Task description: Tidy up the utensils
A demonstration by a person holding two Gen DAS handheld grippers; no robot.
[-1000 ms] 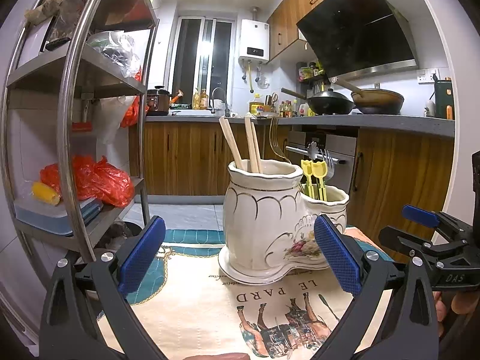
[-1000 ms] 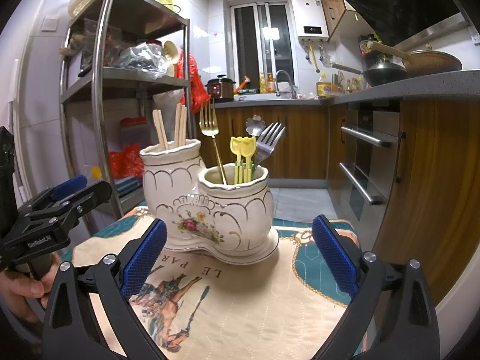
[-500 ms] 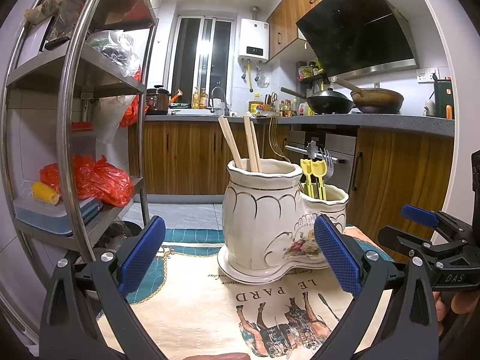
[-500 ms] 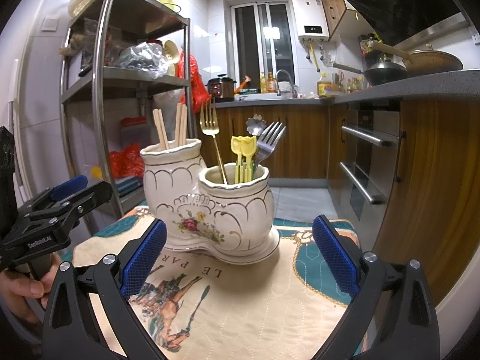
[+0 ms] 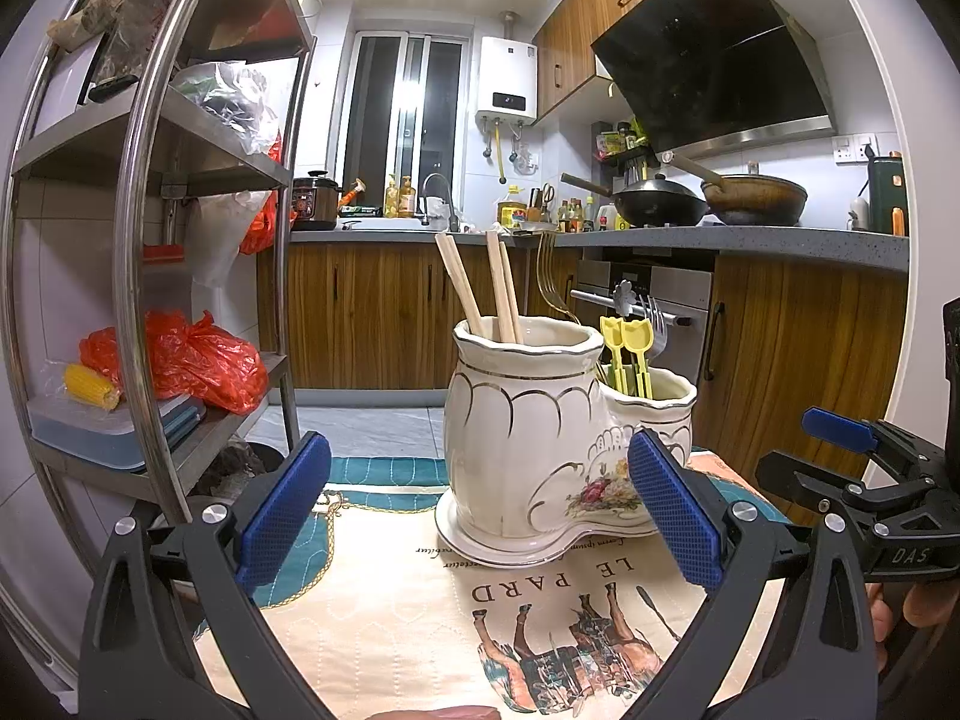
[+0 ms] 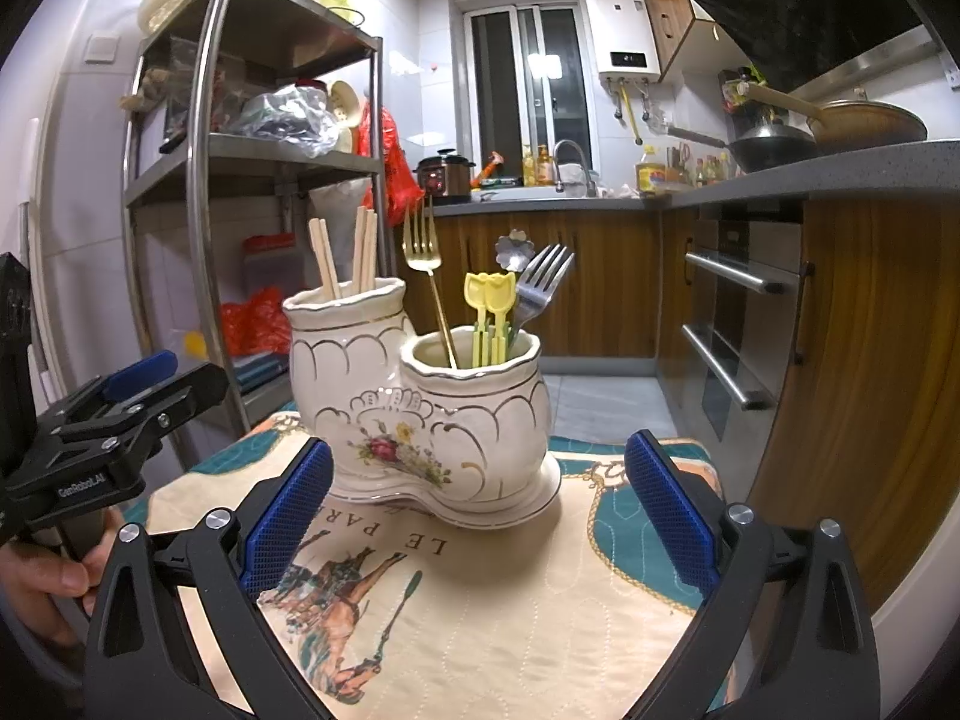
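Here both tools, left tool (image 5: pixel 480 516) and right tool (image 6: pixel 477 513), gape empty before the seemingly full holder (image 6: pixel 420 408).

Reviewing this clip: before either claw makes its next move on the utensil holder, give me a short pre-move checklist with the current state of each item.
1. Left claw open and empty: ok, blue pads wide apart, nothing between them.
2. Right claw open and empty: ok.
3. Ceramic holder upright on the printed cloth: ok.
4. Utensils sorted: ok, chopsticks in the tall pot; gold fork, silver fork and yellow picks in the short pot.
5. Loose utensils left on the cloth: cannot tell, only the part in view is bare.
6. Claws clear of each other: ok, each sits apart at the holder's opposite sides.
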